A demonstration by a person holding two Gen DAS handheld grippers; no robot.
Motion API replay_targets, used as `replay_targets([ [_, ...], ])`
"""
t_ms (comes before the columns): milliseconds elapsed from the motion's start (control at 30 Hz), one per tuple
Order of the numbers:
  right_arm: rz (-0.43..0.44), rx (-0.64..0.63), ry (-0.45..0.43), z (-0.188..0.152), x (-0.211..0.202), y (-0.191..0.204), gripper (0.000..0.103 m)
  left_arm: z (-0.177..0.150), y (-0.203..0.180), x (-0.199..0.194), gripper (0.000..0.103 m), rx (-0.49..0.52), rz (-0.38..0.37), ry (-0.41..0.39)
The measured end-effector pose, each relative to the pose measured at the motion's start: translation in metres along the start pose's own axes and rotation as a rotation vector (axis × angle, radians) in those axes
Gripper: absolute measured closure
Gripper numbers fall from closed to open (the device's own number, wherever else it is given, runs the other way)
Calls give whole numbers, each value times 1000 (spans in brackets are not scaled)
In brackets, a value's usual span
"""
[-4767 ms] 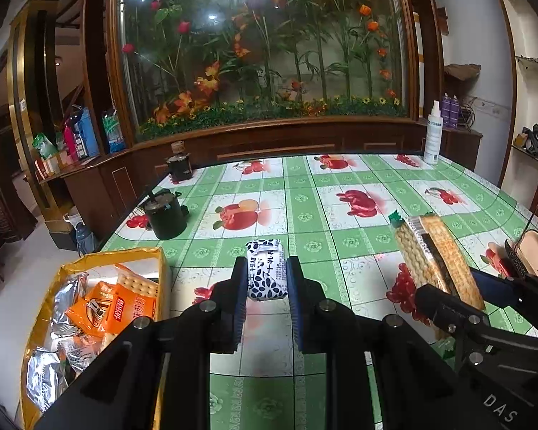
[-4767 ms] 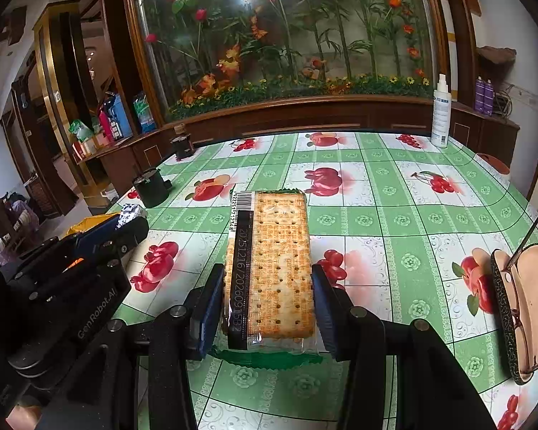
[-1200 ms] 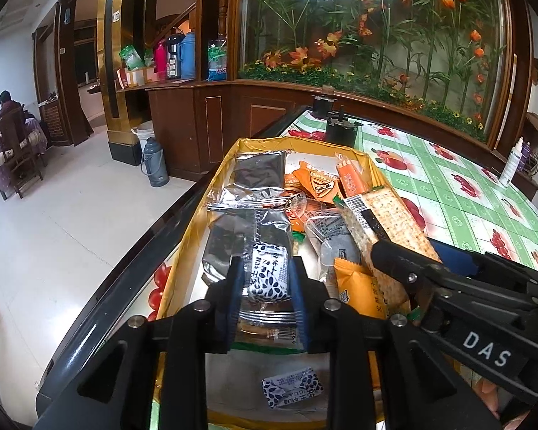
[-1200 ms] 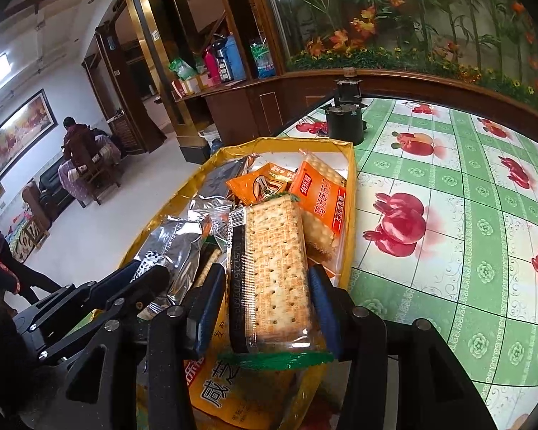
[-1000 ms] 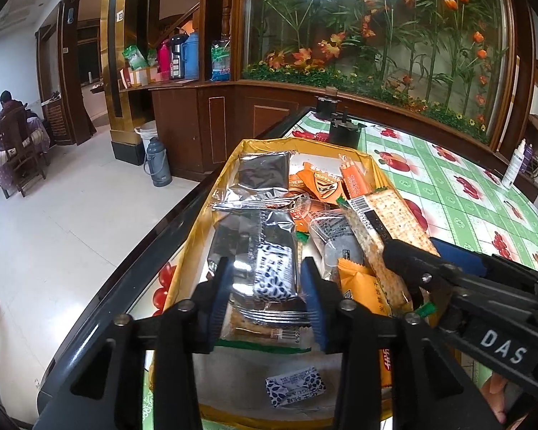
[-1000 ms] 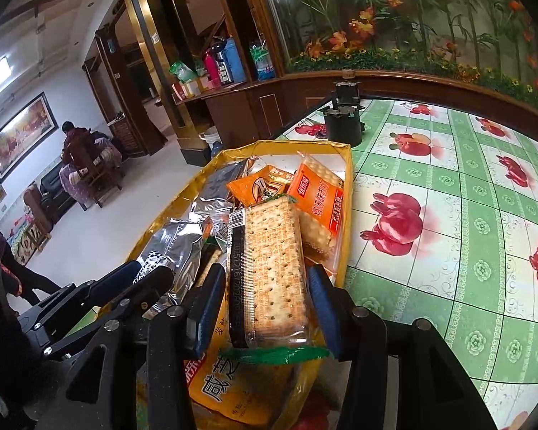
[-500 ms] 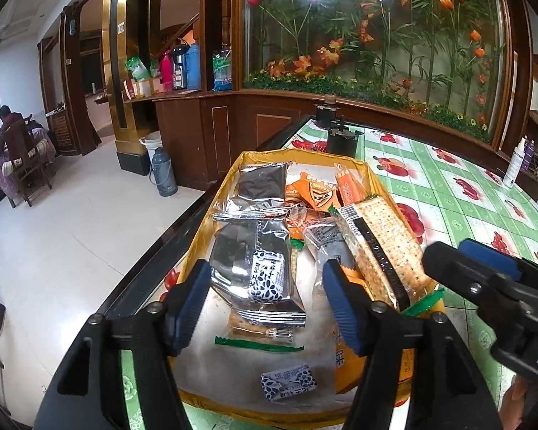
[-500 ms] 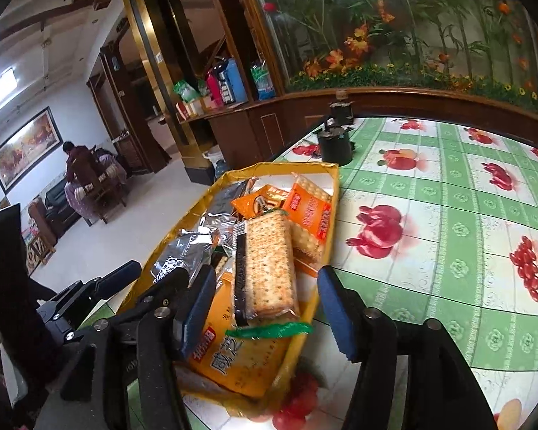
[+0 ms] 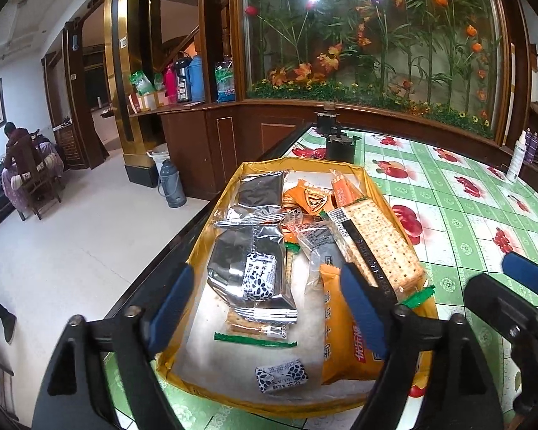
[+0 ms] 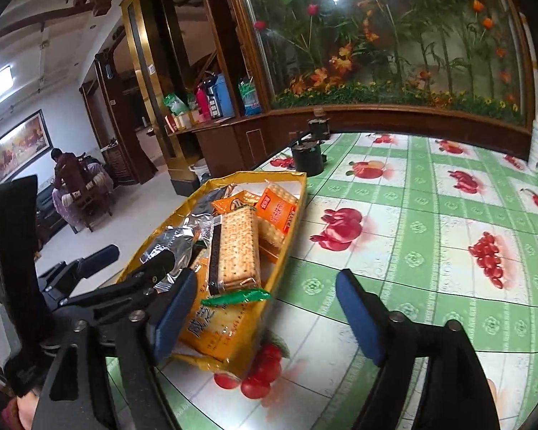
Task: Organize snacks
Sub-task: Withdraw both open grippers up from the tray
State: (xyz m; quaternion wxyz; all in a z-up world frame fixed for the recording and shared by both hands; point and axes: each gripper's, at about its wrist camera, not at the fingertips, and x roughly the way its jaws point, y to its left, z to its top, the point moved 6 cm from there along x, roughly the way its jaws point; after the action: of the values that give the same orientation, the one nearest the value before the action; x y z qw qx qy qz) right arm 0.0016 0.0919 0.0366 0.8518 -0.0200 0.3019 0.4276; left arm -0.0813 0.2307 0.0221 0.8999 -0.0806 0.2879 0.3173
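Both snacks now lie released in the tray (image 9: 376, 193), left gripper (image 9: 269, 301) and right gripper (image 10: 265, 308) just opened, fingers spread empty.

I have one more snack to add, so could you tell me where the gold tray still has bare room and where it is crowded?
The gold tray has a bare white strip along its near end, between the spotted candy and the silver packet. The middle and far end are crowded, with the cracker pack leaning on orange packets. Outside the tray, the tablecloth is bare.
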Motion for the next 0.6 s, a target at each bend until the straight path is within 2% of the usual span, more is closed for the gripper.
replay_targets([
  [367,-48,3,-4,-10,-12,-9,8,-2,7,-8,0,4,73,-18],
  [533,-89,-1,2,-12,-12,-12,7,-6,13,-2,0,2,113,30],
  [600,-94,-4,-3,-12,-12,-11,3,-8,15,1,0,-2,119,57],
])
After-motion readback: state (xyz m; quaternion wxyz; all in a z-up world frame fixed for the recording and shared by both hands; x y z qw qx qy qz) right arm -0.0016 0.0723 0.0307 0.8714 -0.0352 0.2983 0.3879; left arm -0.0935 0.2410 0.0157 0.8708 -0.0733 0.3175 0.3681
